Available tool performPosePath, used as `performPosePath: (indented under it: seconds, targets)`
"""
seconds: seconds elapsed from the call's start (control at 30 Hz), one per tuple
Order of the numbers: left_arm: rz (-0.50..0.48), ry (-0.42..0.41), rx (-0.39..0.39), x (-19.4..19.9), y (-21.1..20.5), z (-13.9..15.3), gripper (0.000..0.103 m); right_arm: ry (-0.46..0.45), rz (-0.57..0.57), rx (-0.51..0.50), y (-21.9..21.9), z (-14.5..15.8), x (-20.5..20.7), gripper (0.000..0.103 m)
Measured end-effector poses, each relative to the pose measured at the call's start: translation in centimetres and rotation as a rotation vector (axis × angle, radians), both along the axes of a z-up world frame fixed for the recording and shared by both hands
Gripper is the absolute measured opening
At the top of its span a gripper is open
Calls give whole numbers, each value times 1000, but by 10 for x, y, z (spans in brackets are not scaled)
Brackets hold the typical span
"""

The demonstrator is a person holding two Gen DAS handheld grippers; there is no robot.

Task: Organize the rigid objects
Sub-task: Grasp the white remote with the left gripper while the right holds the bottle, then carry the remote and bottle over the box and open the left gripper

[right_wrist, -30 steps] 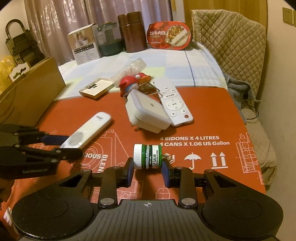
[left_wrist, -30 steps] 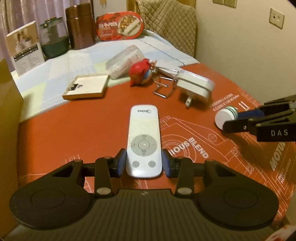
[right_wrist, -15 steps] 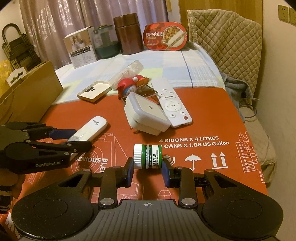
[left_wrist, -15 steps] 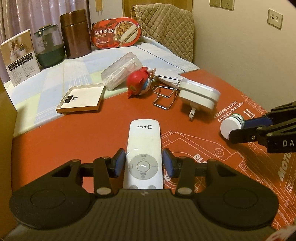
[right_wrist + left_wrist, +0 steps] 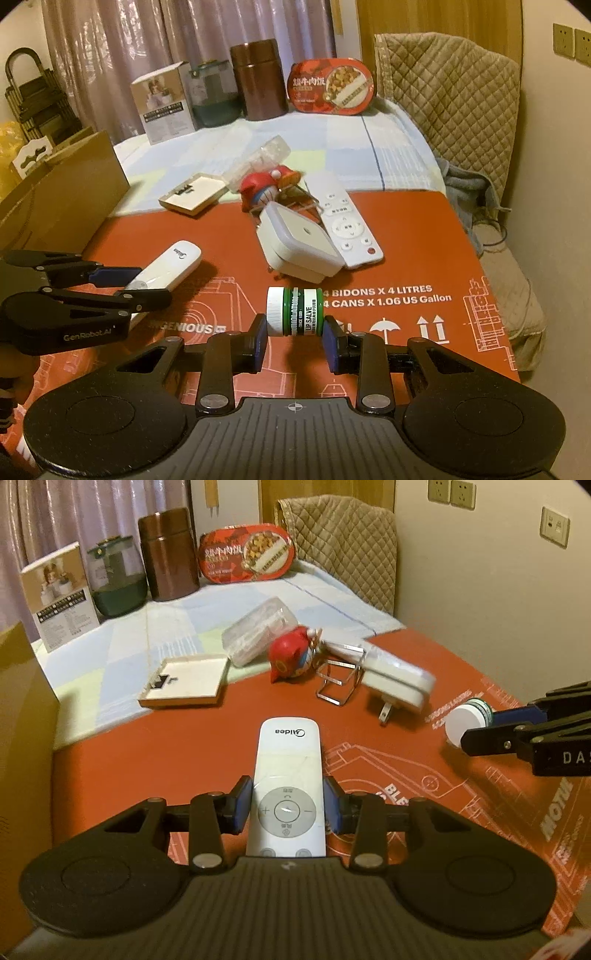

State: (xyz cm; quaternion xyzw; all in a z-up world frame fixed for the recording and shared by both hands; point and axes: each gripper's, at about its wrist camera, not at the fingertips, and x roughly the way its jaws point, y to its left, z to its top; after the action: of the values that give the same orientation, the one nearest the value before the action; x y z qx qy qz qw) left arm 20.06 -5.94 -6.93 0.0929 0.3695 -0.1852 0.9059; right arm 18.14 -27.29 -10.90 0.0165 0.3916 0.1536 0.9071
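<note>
Both pick-ups look made: the left gripper (image 5: 287, 808) is closing on the white remote (image 5: 286, 786) mid-desk, the right gripper (image 5: 294, 341) clenches the lip-salve jar (image 5: 294, 312) (lying sideways), so lifting toward a sorting spot comes next.

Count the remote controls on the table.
2. The Midea remote sits between the left gripper's closing jaws; the other white remote lies behind the white plug adapter. None seems hidden.
</note>
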Motion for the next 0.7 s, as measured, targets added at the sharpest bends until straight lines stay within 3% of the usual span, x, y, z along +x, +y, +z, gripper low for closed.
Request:
performPosePath:
  seconds: [0.37, 0.7]
  targets:
    - [57, -75, -52, -22, 26, 76, 36, -96, 41, 6, 25, 64, -19, 28]
    - [147, -150, -57, -49, 85, 139, 36, -198, 157, 55, 84, 129, -37, 28]
